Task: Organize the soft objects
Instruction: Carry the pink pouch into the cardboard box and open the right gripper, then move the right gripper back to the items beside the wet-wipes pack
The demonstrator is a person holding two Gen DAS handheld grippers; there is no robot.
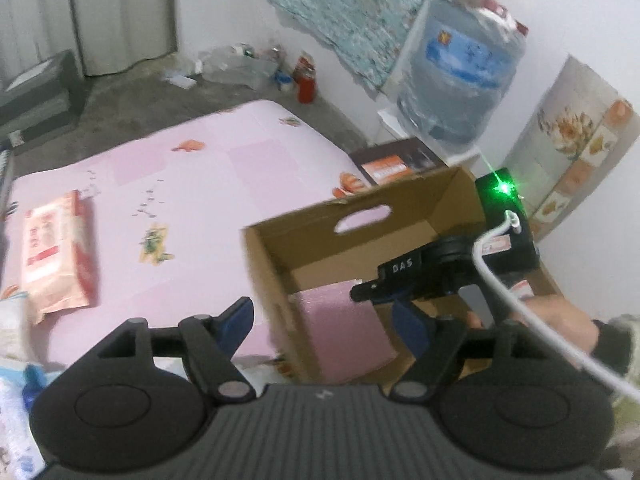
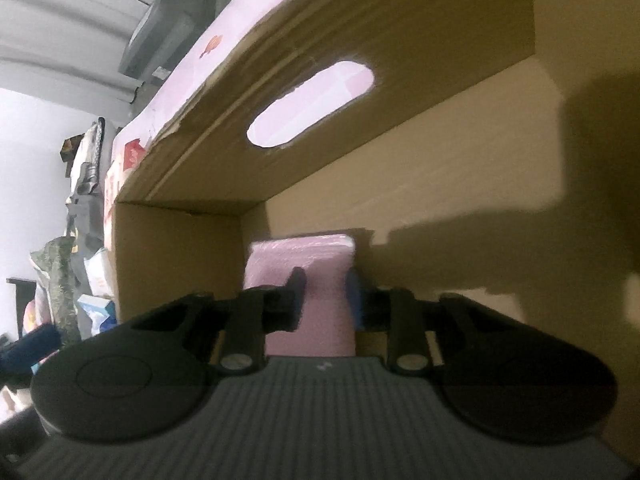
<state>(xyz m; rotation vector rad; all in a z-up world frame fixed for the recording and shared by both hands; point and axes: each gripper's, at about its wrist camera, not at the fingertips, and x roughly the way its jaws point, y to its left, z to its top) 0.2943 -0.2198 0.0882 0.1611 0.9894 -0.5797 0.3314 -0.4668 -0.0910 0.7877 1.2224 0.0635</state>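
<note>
An open cardboard box (image 1: 280, 264) with a handle cutout stands on the pink bed sheet (image 1: 200, 184). My right gripper (image 2: 326, 292) is inside the box (image 2: 400, 160), shut on a pink soft pack (image 2: 304, 256). That pack also shows in the left wrist view (image 1: 340, 328), with the right gripper (image 1: 360, 292) on it. My left gripper (image 1: 324, 320) is open and empty, just above the box's near corner. An orange-red soft pack (image 1: 56, 252) lies on the sheet at the left.
A large water bottle (image 1: 460, 76) and a black device with a green light (image 1: 504, 200) stand behind the box. Bottles and clutter (image 1: 260, 68) lie on the floor by the far wall. More soft packs (image 1: 12, 360) lie at the left edge.
</note>
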